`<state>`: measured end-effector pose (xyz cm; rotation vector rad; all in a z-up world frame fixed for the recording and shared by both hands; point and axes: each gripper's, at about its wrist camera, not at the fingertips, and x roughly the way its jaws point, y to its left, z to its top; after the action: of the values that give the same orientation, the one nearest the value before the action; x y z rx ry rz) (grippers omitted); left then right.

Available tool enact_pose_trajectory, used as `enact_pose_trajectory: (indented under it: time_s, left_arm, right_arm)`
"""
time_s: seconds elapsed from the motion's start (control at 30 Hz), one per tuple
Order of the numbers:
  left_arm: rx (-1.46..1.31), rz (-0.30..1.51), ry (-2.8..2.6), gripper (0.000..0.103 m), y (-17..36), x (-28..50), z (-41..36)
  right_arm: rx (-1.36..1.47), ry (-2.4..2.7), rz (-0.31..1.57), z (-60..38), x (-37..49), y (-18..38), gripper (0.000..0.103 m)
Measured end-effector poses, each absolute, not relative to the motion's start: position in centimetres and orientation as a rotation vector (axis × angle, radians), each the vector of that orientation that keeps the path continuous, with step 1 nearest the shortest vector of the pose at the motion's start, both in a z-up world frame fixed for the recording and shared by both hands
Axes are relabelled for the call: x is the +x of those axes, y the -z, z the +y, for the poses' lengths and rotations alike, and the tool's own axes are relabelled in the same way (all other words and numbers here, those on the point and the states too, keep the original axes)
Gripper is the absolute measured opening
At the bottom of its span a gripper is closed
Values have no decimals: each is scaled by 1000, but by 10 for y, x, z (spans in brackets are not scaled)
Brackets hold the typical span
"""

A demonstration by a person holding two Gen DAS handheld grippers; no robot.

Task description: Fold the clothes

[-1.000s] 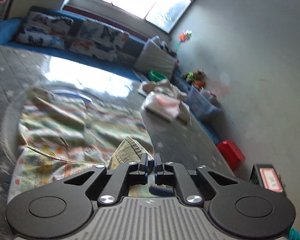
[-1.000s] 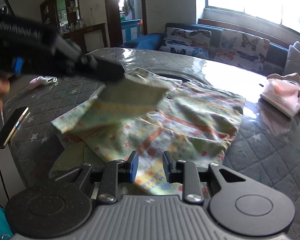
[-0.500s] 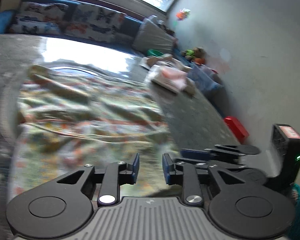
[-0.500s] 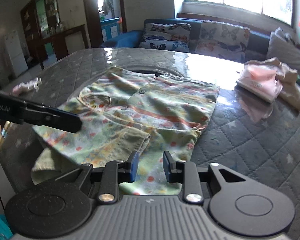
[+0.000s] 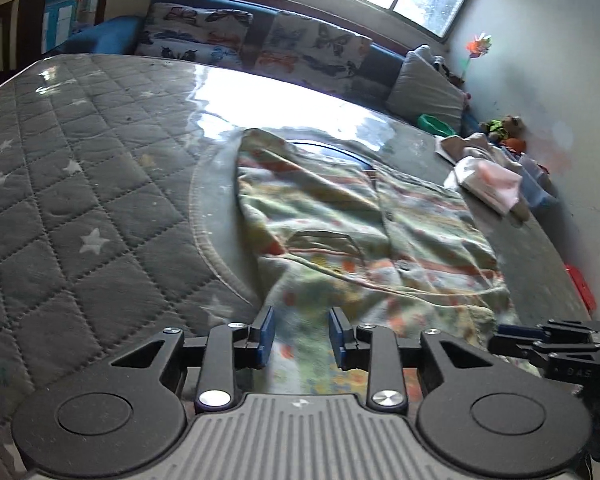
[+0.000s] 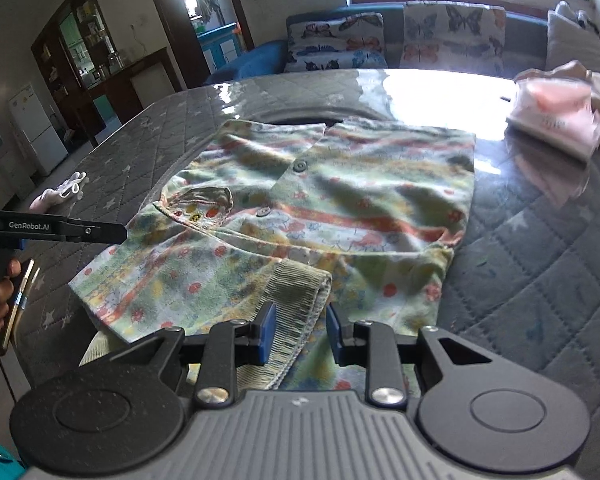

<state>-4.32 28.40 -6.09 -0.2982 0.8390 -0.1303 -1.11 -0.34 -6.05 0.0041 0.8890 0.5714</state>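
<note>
Since a second ago the left gripper [image 5: 299,336] has let go of the sleeve; its fingers now stand released at the shirt's [image 6: 320,208] left edge. The shirt lies flat mid-frame on the quilted desk [image 6: 540,264]. The right gripper [image 6: 300,334], fingers released, hovers over the ribbed cuff [image 6: 300,300]. Folded pink clothes [image 6: 556,114] sit upper right.
</note>
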Motion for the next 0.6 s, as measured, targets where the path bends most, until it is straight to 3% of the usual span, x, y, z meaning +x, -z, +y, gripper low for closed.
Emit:
enact_pose_trajectory:
  time_s: [0.33, 0.47, 0.6]
  left_arm:
    - [-296, 842, 124, 37, 74, -28, 285]
    - [-302, 842, 129, 26, 75, -27, 287]
    - [-284, 834, 136, 14, 74, -28, 285]
  right_arm:
    - [14, -574, 909, 0, -6, 63, 27]
    - [12, -572, 905, 2, -5, 64, 25]
    - [-13, -557, 876, 3, -7, 60, 9]
